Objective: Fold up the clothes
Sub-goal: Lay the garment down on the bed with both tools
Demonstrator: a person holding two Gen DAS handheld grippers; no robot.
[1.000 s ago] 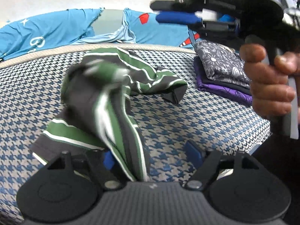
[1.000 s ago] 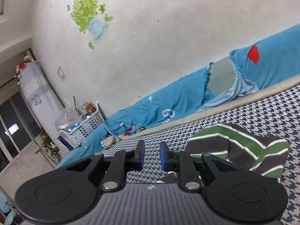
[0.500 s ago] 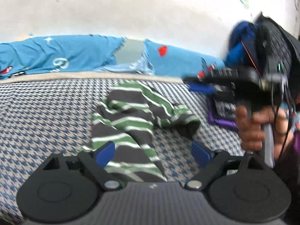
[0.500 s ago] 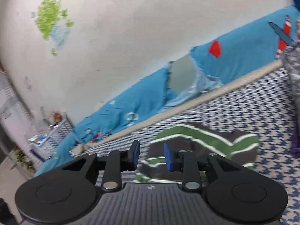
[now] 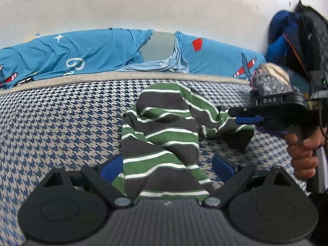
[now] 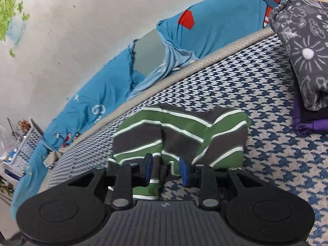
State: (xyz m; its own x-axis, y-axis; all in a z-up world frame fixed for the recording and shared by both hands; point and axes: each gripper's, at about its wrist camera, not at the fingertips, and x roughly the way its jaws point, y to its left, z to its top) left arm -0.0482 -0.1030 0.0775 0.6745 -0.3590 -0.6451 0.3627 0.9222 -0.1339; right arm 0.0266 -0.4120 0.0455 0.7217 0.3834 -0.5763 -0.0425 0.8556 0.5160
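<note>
Left gripper (image 5: 167, 169): jaws wide and opening; blue pads (image 5: 111, 169) stand either side of the near end of the striped garment (image 5: 164, 135), not pressing it. Cloth lies between them, loose.

Right gripper (image 6: 165, 169): jaws narrowly parted, hovering over the garment's near edge; a fold of cloth shows in the gap, pads appear clear of it. In the left wrist view the same gripper (image 5: 246, 115) sits at the garment's right end, held by a hand (image 5: 303, 153).

Garment: green, dark grey and thin white stripes, soft knit, crumpled. It lies on the bed (image 5: 51, 127), roughly mid-surface. In the left view its long axis runs from the left gripper away toward the bed's far edge, with one lobe bent off to the right. Right view shows it as a squat, bunched mass.

Bed cover: blue and beige houndstooth weave, beige piped rim.

Right view only: folded stack (image 6: 307, 61), grey patterned fleece over purple cloth, well apart from the garment.

Far: blue printed sheet (image 5: 82, 55) against a pale wall.
</note>
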